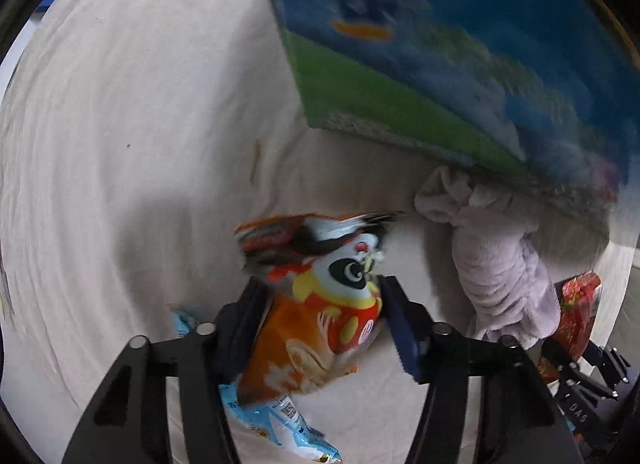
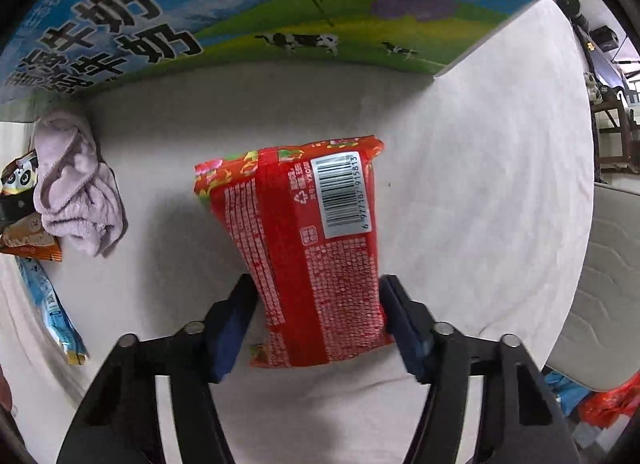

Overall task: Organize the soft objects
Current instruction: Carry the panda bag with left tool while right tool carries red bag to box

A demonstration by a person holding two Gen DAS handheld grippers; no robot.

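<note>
My left gripper (image 1: 320, 296) is shut on an orange snack bag with a panda print (image 1: 320, 304), held above the white cloth. A light blue packet (image 1: 280, 420) lies under it. My right gripper (image 2: 318, 296) is shut on a red snack packet (image 2: 312, 248), barcode side up; the packet also shows in the left wrist view (image 1: 576, 312). A crumpled lilac towel (image 1: 504, 272) lies next to the milk carton box (image 1: 460, 44). In the right wrist view the towel (image 2: 76, 184), the panda bag (image 2: 24, 208) and the blue packet (image 2: 52, 308) sit at far left.
A white cloth (image 2: 500, 144) covers the table. The printed milk carton box (image 2: 280, 16) stands along the far side. Beyond the table's right edge are a grey cushion (image 2: 612, 284), a red bag (image 2: 612, 400) and dark furniture (image 2: 604, 64).
</note>
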